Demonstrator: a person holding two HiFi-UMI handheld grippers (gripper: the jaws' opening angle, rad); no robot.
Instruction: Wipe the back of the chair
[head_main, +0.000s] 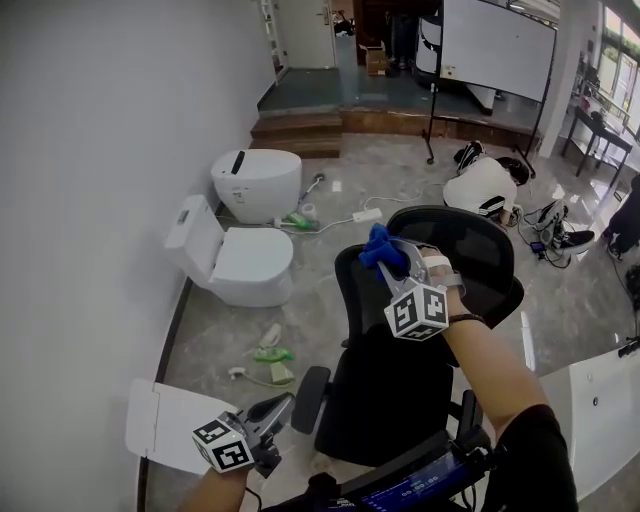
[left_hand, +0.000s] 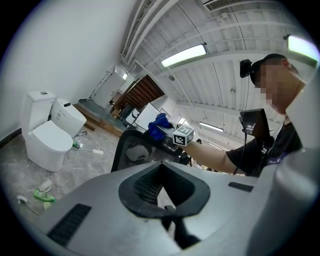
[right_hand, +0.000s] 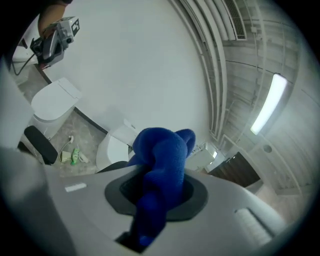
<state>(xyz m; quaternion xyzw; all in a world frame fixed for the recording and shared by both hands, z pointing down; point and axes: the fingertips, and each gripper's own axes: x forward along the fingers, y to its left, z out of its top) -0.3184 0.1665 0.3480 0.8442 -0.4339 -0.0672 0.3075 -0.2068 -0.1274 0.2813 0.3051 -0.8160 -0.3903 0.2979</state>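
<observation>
Pinching blue cloth (head_main: 378, 248): right hand-held gripper (head_main: 395, 272), at chair (head_main: 480, 255).

The chair back (head_main: 480, 245) was recorded as black open mesh, matt, within a smooth plastic frame. The blue cloth (right_hand: 160, 165) was found soft and fleecy. The left toilet (head_main: 245, 265) was noted as glossy white ceramic, the floor (head_main: 390, 185) as polished veined stone.

white toilet (head_main: 240, 265), round toilet (head_main: 257, 185), whiteboard (head_main: 497, 45), power strip (head_main: 366, 215) on floor
</observation>
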